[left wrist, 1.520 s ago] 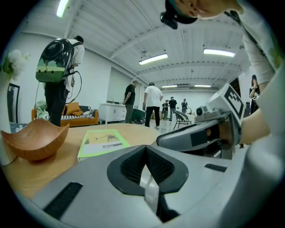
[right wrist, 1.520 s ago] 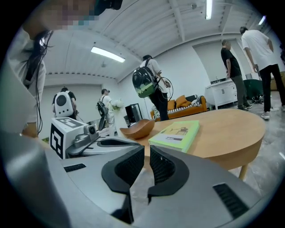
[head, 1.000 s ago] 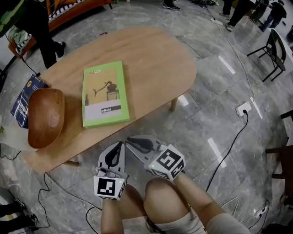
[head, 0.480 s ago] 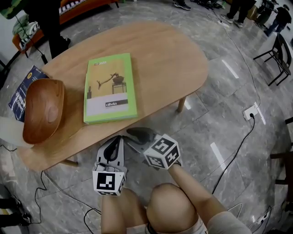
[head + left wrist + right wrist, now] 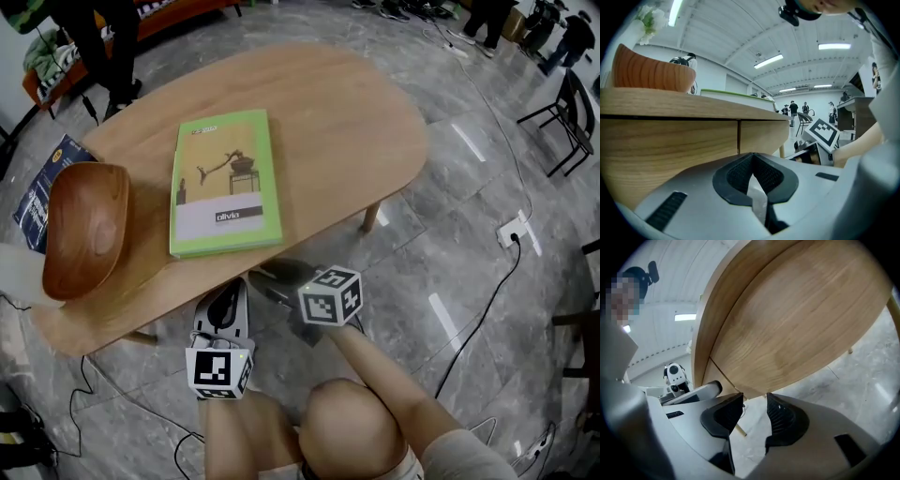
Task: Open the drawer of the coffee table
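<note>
- Both grippers have sunk toward the desk's point(image 5: 356, 122) near edge since a second ago. The right gripper point(image 5: 270, 275) has rolled over, and its fingers have just been opening with nothing between them.
- Head view: the left gripper point(image 5: 232, 292) sits just beside the right one, both low at the desk's front, below the book point(image 5: 225, 183). The top hides the drawer here.
- Left gripper view: the fingers point(image 5: 739, 176) are pressed together and empty, pointing at the wooden front. A seam point(image 5: 738, 136) splits that front. I take the panel right of it for the drawer front point(image 5: 761, 135), flush and not yet pulled. I see no handle.
- Right gripper view: the fingers point(image 5: 780, 420) stand apart and empty. The front's lower edge lies just beyond the gap, not yet inside it.
- To do this step well, I would push the open fingers over that lower edge, right of the seam. Then I would close firmly and pull straight out and level, keeping the left gripper clear of the drawer's path.
</note>
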The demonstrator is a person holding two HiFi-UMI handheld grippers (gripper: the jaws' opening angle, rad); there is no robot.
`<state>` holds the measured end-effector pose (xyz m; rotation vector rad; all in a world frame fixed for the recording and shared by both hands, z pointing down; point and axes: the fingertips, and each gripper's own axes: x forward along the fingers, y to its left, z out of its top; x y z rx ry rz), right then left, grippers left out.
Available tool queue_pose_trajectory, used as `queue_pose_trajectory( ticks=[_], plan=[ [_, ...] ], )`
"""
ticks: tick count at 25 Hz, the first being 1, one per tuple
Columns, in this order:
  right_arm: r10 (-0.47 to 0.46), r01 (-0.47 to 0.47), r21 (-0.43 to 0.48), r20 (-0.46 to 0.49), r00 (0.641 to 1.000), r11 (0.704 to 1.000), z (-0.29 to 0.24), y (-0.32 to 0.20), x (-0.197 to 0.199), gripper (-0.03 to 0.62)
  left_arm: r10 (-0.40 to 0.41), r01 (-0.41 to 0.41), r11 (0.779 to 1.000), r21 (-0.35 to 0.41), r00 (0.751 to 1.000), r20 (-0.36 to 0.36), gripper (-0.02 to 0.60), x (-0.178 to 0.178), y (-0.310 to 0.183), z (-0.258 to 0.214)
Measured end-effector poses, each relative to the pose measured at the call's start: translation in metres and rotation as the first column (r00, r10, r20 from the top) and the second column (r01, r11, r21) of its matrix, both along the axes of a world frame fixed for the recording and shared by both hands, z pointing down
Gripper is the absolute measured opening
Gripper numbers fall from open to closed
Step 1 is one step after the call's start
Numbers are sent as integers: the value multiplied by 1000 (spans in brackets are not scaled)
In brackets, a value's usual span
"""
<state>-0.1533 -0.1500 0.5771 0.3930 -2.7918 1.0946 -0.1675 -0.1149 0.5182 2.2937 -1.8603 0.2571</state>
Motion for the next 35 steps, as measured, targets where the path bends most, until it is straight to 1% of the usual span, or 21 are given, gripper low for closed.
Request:
queue_pose_trajectory(
  ticks=[3, 5, 7, 9, 11, 16, 20, 25, 29, 32, 35],
  plan=[
    [0, 4, -74, 52, 999, 997, 4, -3, -1, 169, 8, -8, 1000, 1, 1000, 8, 9, 5, -2, 0],
    [21, -3, -139, 129, 991, 990, 2, -10, 0, 178, 16, -16, 1000, -1, 1000, 14, 9, 8, -3, 0],
    [49, -6, -194, 217, 975, 981, -3, -16, 0, 179, 23, -23, 1000, -3, 1000, 18, 9, 11, -4, -1],
    [60, 0, -216, 270, 961, 976, -5, -18, 0, 178, 27, -27, 1000, -3, 999, 23, 9, 12, -5, -1],
    [71, -1, -227, 299, 952, 974, -5, -18, 1, 178, 27, -27, 1000, -5, 999, 27, 9, 13, -5, -1],
    [72, 2, -239, 301, 951, 971, -6, -17, 2, 175, 38, -36, 999, -30, 997, 60, 9, 17, -5, 6],
    [74, 3, -249, 300, 951, 968, -5, -16, 3, 166, 34, -31, 999, -41, 997, 63, 9, 15, -5, 8],
    [70, 4, -235, 305, 950, 972, -6, -13, 5, 155, 30, -24, 997, -69, 996, 88, 9, 12, -4, 15],
    [52, 12, -204, 303, 952, 979, -6, -10, 6, 155, 14, -9, 998, -65, 997, 76, 9, 4, -3, 15],
    [55, 15, -213, 318, 947, 977, -6, -9, 7, 155, 5, -2, 999, -54, 998, 56, 9, 2, -1, 13],
    [64, 16, -230, 337, 939, 973, -5, -10, 8, 155, 13, -10, 999, -48, 999, 52, 9, 5, -1, 11]
  ],
)
